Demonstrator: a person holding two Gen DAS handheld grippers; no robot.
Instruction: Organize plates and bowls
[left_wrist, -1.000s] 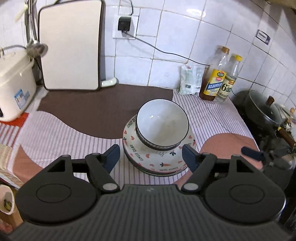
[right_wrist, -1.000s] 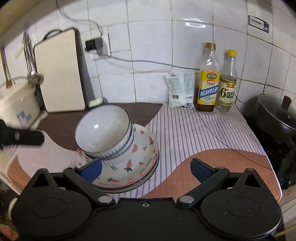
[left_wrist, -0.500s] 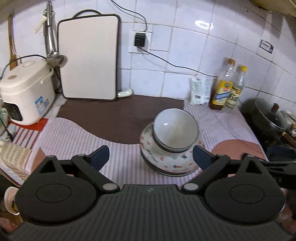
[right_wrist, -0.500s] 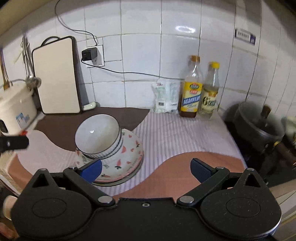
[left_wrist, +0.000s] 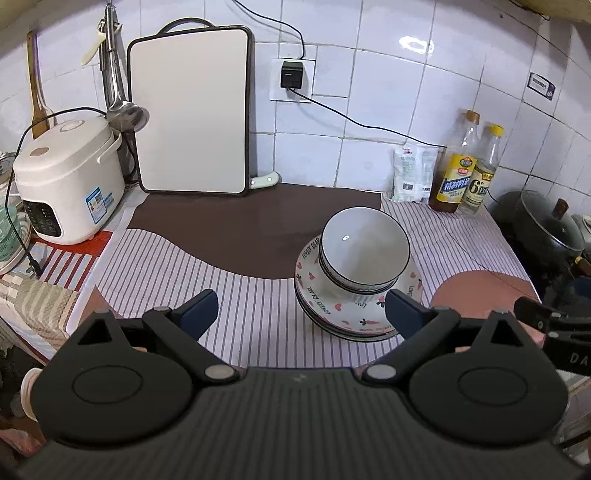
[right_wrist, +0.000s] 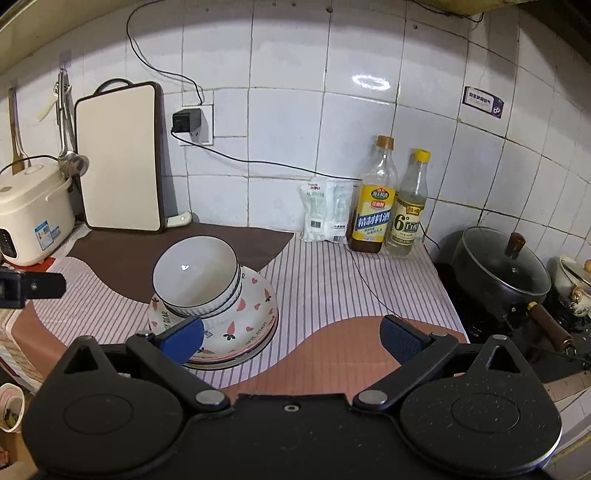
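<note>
A white bowl with a dark rim sits nested on other bowls, tilted, on a stack of plates with heart and carrot prints on the striped counter mat. The bowl and the plates also show in the right wrist view. My left gripper is open and empty, held back from the stack, which lies ahead to its right. My right gripper is open and empty, with the stack ahead to its left.
A white rice cooker stands at the left, a cutting board leans on the tiled wall. Two bottles and a packet stand at the back. A lidded black pot sits on the stove at right.
Both grippers have pulled back and up from the stack, which now looks smaller and farther. The bowls and plates have not moved.
</note>
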